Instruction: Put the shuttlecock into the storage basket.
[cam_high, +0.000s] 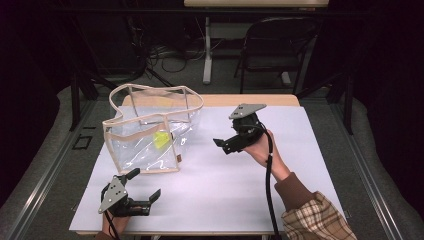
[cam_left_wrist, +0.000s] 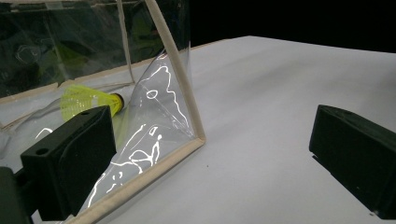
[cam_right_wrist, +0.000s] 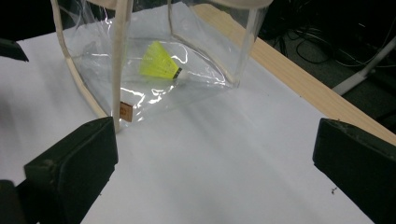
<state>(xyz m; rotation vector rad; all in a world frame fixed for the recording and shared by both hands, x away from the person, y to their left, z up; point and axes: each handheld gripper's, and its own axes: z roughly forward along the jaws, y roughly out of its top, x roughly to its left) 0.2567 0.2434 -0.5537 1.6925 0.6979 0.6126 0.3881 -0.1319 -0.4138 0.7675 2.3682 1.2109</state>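
A clear plastic bag (cam_high: 150, 135) with cream trim stands open on the white table sheet (cam_high: 215, 175). Inside it lies a yellow shuttlecock (cam_high: 160, 139), also visible through the plastic as the shuttlecock (cam_left_wrist: 88, 100) and the shuttlecock (cam_right_wrist: 161, 60). My left gripper (cam_high: 146, 186) rests low at the front left, just in front of the bag's near corner (cam_left_wrist: 198, 137), jaws wide apart and empty. My right gripper (cam_high: 222, 144) is held above the table to the right of the bag, pointing at it, jaws apart with nothing between them. A small brown tag (cam_right_wrist: 124, 111) sits on the bag's corner.
The wooden table edge (cam_high: 250, 100) shows at the back beyond the white sheet. A folding chair (cam_high: 280, 45) and a table leg (cam_high: 207, 50) with cables stand on the floor behind. Bare white sheet lies between the two grippers.
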